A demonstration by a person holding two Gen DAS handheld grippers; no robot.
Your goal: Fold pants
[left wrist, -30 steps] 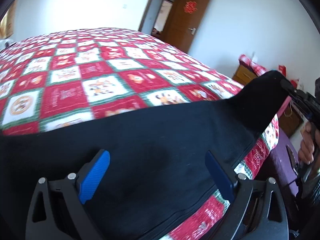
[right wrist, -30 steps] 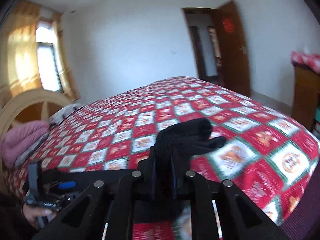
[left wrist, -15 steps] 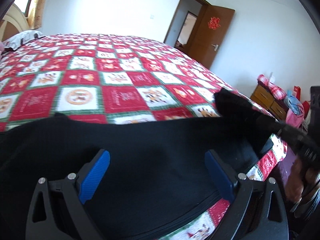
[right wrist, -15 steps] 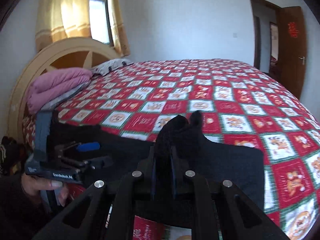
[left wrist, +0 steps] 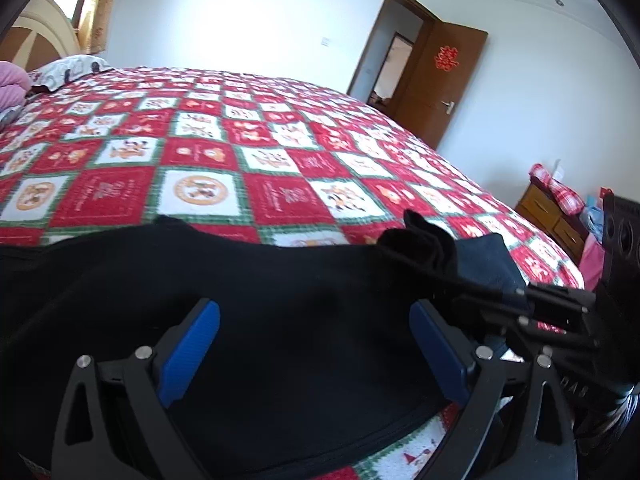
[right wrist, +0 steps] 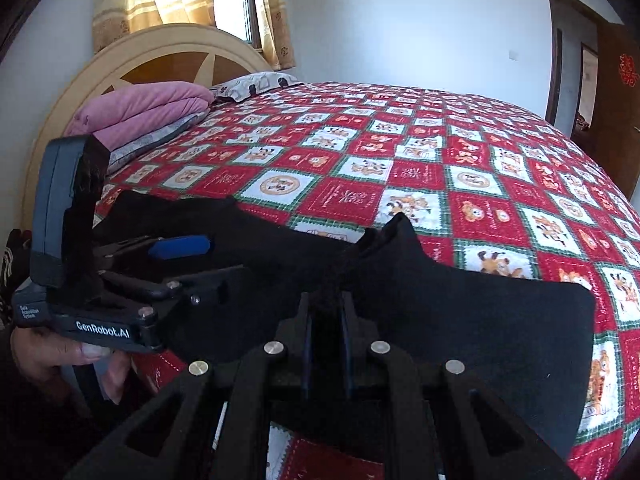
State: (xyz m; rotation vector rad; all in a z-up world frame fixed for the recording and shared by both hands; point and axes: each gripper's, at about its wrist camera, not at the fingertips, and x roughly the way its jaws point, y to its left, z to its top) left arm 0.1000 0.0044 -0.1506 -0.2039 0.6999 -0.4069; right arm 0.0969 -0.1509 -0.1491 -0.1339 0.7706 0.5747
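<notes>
Black fabric, the pants, lies spread along the near edge of the bed with its red, white and green checked quilt. Our right tool is clenched on a bunched corner of the cloth, which pokes up in a peak above the pads; we judge it is carrying that end over the rest of the garment to lay a fold. Our left tool stands released, its blue pads wide apart above the cloth and gripping nothing; it seems to wait over the near edge, ready to pin or take a corner. From the right wrist view we see the hand holding the left tool just beside the pants.

A second ago the pinched end was lifted high and far out to the right of the left view. Now it sits low and close beside the left tool, with the cloth doubled beneath it.
</notes>
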